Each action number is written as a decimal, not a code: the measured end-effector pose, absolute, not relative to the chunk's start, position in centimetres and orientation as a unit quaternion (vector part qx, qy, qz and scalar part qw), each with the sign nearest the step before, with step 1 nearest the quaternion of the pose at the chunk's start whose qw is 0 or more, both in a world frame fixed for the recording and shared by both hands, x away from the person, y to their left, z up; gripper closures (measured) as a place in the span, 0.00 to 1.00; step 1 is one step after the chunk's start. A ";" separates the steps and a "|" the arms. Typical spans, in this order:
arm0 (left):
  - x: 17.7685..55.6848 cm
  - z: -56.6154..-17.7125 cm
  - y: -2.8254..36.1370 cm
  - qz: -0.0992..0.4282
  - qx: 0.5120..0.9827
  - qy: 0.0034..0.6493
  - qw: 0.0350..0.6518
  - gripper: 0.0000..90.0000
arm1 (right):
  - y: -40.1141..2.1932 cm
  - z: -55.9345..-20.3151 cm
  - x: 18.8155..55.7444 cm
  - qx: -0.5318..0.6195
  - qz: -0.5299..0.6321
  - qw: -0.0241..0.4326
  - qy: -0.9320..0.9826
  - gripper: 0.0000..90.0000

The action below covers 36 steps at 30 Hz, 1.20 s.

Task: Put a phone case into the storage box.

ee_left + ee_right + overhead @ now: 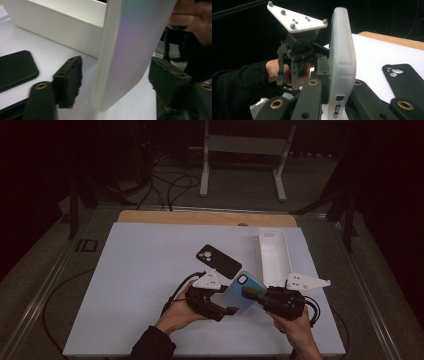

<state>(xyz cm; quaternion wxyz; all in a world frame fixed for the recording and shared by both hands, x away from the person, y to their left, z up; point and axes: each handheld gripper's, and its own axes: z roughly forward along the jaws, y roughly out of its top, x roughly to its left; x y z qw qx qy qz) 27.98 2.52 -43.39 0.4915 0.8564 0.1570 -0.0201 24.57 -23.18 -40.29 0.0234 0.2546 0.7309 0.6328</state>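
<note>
Iridescent plastic is being pinched between the pressed-in jaws of the right gripper [257, 295]: a pearly phone case [243, 291] is being held by its edge, up off the counter [140, 285], its frosted rim standing upright between those jaws in the right gripper view. The jaws of the left gripper [115, 80] are being kept spread to either side of the case's lower end, with a clear gap at each pad, so nothing is being gripped there. The case's long axis is being held slanted, the camera cut-out end pointing up and away from the person, the plain end toward the left gripper, which is judged the one placed to take it. Farther out, a black case [218, 260] is lying flat, and a white tray [274, 252] beyond.
</note>
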 end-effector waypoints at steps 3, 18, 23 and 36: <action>27.9 -43.3 2.5 -0.025 0.855 0.151 0.496 0.41 | -23.3 -40.4 24.7 0.252 0.639 0.012 0.726 0.96; 27.4 -43.7 2.7 -0.019 0.856 0.123 0.501 0.70 | -24.4 -41.4 25.5 0.247 0.644 -0.002 0.724 0.92; 27.2 -44.1 2.7 -0.013 0.858 0.122 0.498 0.78 | -24.2 -41.2 25.3 0.243 0.615 0.026 0.750 0.79; 26.8 -44.1 2.6 0.013 0.860 0.127 0.495 0.89 | -23.8 -41.2 25.3 0.289 0.580 0.065 0.759 0.41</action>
